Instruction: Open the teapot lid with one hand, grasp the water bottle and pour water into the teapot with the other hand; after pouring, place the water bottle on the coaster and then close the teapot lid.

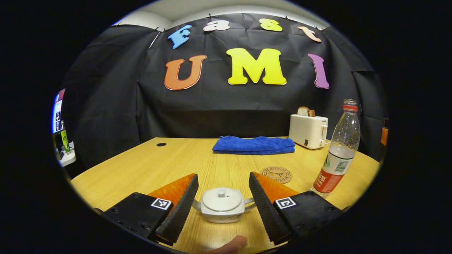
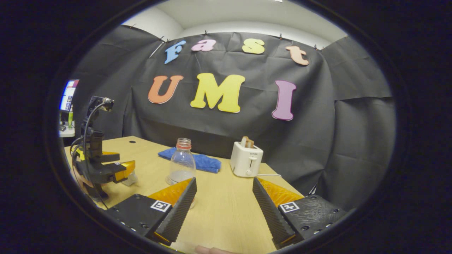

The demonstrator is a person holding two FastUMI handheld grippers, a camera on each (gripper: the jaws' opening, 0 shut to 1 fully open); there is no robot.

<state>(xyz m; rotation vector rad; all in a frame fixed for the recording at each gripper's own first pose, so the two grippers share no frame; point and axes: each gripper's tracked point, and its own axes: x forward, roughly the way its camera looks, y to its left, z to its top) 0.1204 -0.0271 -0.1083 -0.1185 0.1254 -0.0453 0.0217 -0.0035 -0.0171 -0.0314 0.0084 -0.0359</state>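
In the left gripper view, the left tool (image 1: 223, 201) is spread wide, released, its 2 fingers flanking the white teapot (image 1: 221, 210) without touching it. The teapot sits upright on the wooden counter (image 1: 141, 165), lid (image 1: 221, 198) on and knob up; its long axis runs sideways across the view, with a projecting part on each side pointing toward a finger. Behind it lies a folded blue towel (image 1: 253, 145). Right of the teapot a round cork coaster (image 1: 276, 174) lies flat and bare. Farther back stands a white toaster (image 1: 308, 131) with a slice of bread in its slot. At far right the water bottle (image 1: 338, 158) stands upright, neck up, about a third full, near the coaster but apart from it.

In the right gripper view, the left tool (image 2: 122, 171) hangs at the left over the teapot (image 2: 131, 179). The bottle (image 2: 181, 163) stands upright just beyond the right tool's left finger (image 2: 178, 208). The right tool (image 2: 223, 208) is released, jaws wide, holding nothing.
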